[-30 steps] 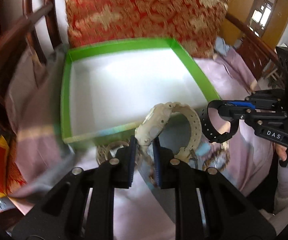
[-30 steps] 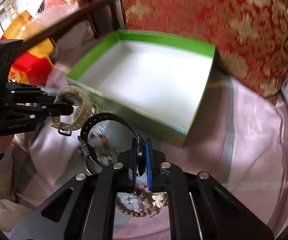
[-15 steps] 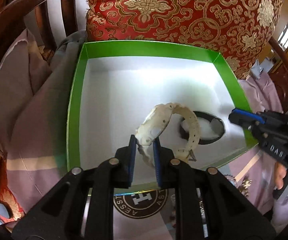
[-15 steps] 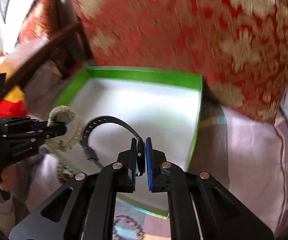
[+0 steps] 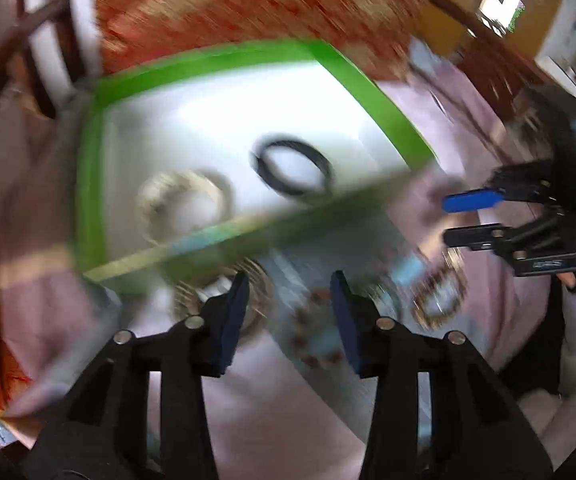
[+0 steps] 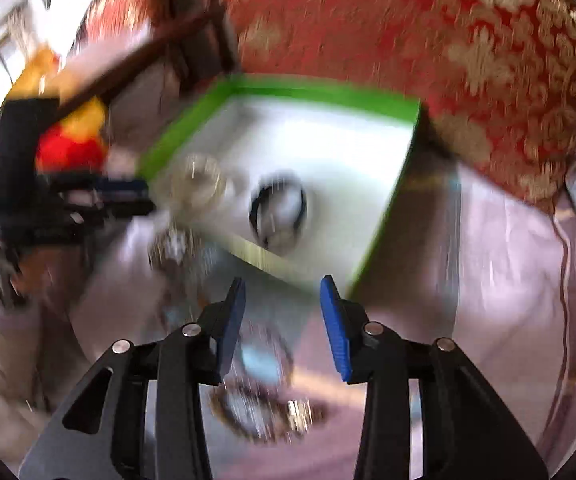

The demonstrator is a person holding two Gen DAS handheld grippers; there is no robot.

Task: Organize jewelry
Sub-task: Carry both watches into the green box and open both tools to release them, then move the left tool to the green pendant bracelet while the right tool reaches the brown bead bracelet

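While both views blur:
Box (image 5: 352, 76): cream watch (image 5: 181, 204) left, black watch (image 5: 294, 168) right.
Left gripper (image 5: 290, 300): apart, empty.
Right gripper (image 6: 281, 304): apart, empty.

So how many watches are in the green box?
2. The cream watch lies at the box's left side, the black watch to its right. Blur could hide something smaller.
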